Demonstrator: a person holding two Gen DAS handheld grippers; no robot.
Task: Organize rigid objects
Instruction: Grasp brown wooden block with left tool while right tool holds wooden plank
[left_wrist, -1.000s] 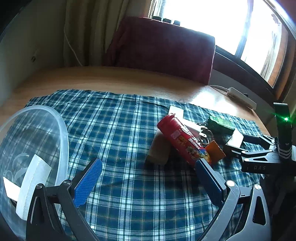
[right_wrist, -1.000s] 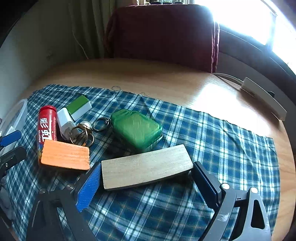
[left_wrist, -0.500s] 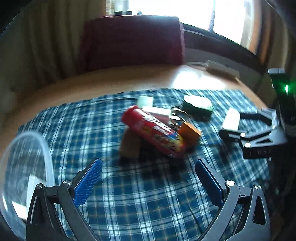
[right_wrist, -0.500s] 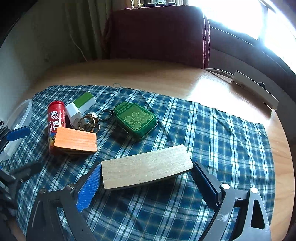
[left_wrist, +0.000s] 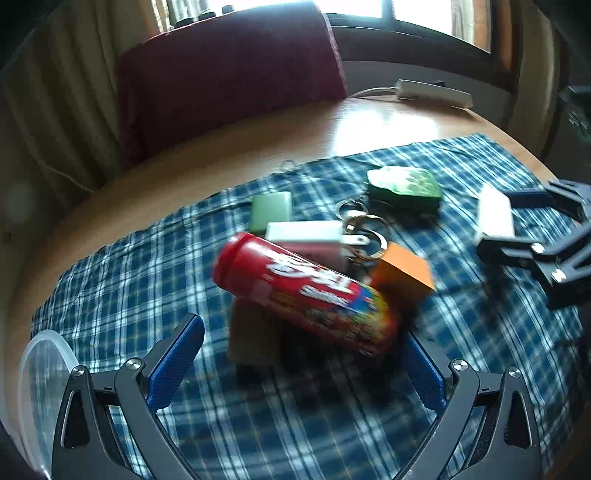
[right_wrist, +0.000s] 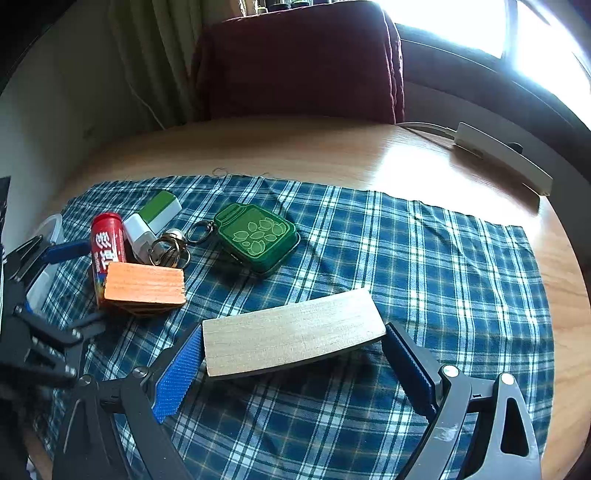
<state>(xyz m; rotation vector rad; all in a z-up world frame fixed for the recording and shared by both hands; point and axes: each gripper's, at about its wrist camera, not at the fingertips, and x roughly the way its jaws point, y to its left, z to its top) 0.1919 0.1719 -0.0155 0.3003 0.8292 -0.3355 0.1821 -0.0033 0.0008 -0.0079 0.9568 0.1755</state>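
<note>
left gripper (left_wrist: 303, 362) nearer red can (left_wrist: 306, 291) (blurred)

Daylight pours from the window (right_wrist: 517, 40), blown out white, glaring off the table (right_wrist: 399, 162); left wrist view smeared with motion blur, right wrist view sharp, fisheye corners bending into black

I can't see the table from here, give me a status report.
Right hand-held gripper shut on pale wooden slab. Left hand-held gripper open, facing red candy tube. Brown block under tube.
</note>
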